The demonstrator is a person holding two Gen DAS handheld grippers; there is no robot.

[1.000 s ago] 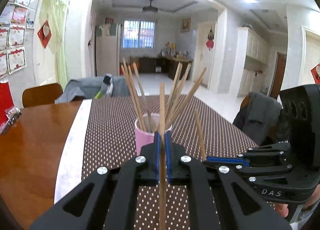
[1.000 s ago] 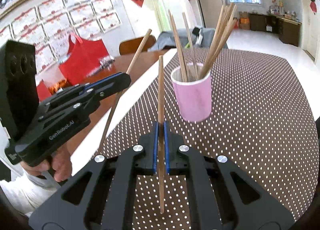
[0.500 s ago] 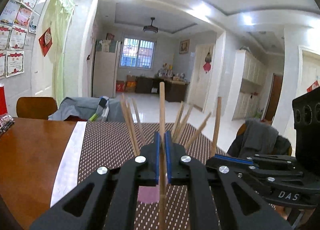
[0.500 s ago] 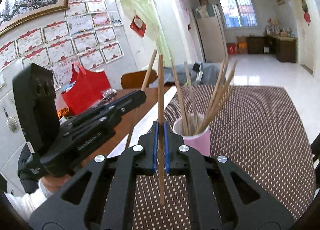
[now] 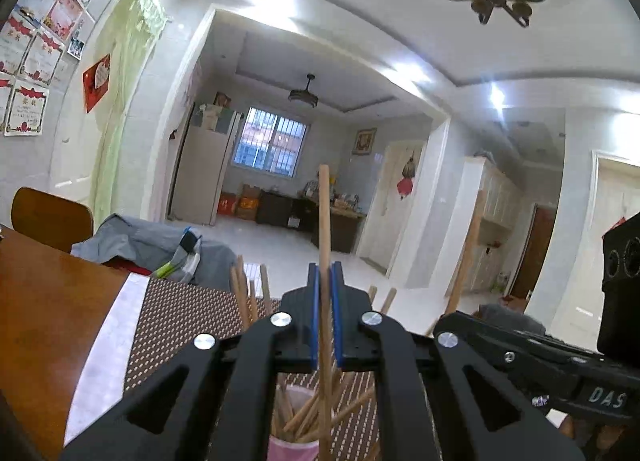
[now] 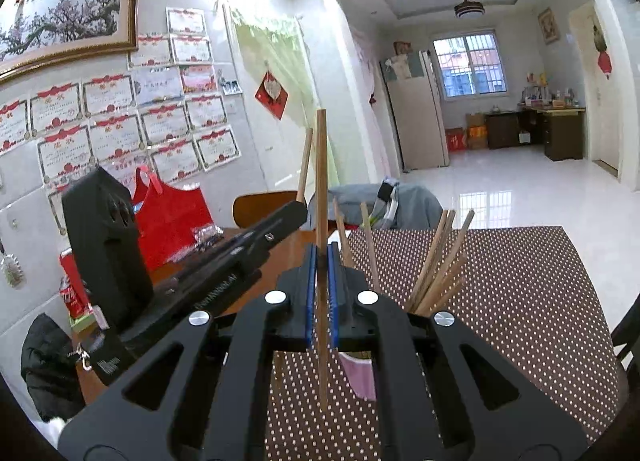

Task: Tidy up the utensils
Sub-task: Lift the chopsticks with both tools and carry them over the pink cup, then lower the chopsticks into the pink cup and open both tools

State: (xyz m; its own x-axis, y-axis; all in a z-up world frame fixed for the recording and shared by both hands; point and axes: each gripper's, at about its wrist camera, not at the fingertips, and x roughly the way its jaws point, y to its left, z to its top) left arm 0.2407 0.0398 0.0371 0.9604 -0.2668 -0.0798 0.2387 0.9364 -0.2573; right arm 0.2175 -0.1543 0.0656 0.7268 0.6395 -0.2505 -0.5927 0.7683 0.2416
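Now the pink cup [image 6: 362, 375] sits under and just past the right gripper [image 6: 322, 257], full of wooden chopsticks [image 6: 434, 261], about eight. Each gripper is squeezed tight on one upright chopstick: the left gripper [image 5: 325, 281] pinches one chopstick [image 5: 324, 213], the right another [image 6: 321, 165]. Both have gone up since before, so the cup looks lower.

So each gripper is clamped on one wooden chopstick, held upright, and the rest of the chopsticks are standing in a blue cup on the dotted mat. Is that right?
Not quite: the cup is pink, not blue, as the right wrist view shows. The rest holds: the left gripper and the right gripper are each clamped on one upright wooden chopstick, and the other chopsticks stand in that cup on the dotted mat.
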